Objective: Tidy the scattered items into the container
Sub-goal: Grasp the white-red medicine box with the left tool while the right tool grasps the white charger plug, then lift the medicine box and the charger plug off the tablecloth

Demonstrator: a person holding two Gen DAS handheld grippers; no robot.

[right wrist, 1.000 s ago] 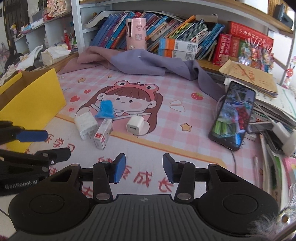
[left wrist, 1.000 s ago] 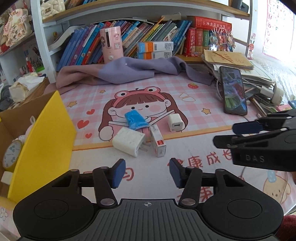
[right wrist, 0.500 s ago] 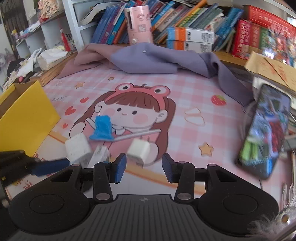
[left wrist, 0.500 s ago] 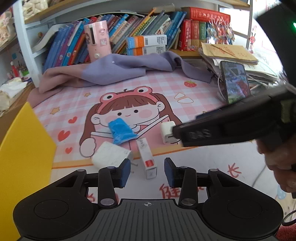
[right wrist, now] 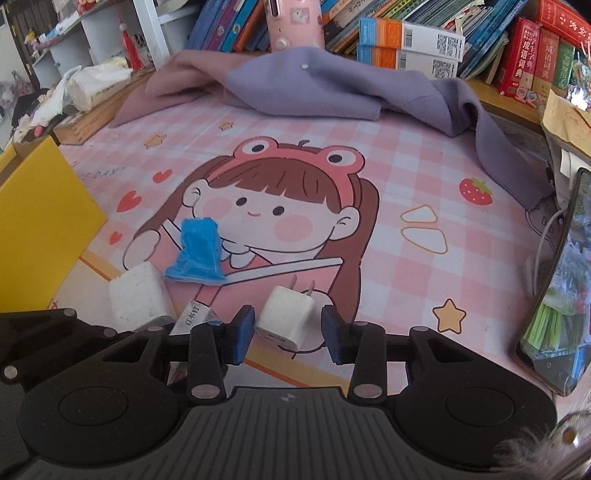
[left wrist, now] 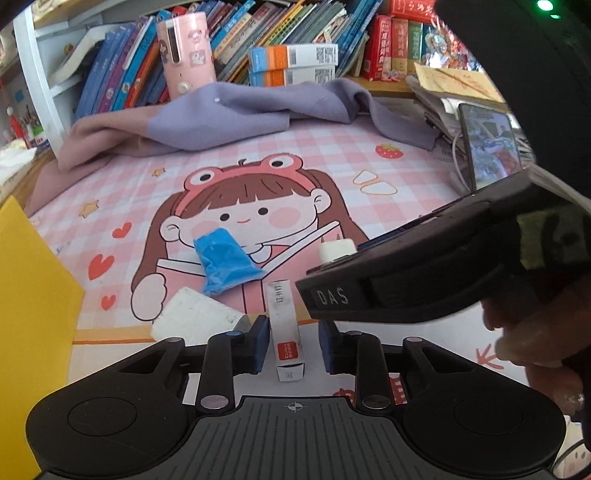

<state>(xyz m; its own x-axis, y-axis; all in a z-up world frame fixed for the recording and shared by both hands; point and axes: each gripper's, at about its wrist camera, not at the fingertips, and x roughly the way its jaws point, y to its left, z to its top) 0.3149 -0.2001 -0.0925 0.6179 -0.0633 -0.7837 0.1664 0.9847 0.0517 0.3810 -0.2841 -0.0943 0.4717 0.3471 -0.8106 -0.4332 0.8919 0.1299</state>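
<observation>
Pink checked matting with a printed cartoon girl in a frog headband covers the worktop, smooth and flat, with a soft lilac fleece cloth rumpled along its far edge under a shelf of upright books.

Left tongs stand open, their blue padded tips either side of a slim rectangular staple box in white card with a red end label; a gap shows on each side, so nothing is gripped. Just left of that box lies a chunky white charger block with a matte, slightly grainy face. Beyond both sits a crinkled blue plastic packet, tapered like a cone.

Right tongs are likewise open around a small glossy white plug adapter, rounded at the corners, its two metal prongs pointing away; the pads sit beside it without clear contact.

Off to the left rises the container, a cardboard box whose smooth yellow flap faces the scattered items. A phone with a lit screen lies at the right edge.
</observation>
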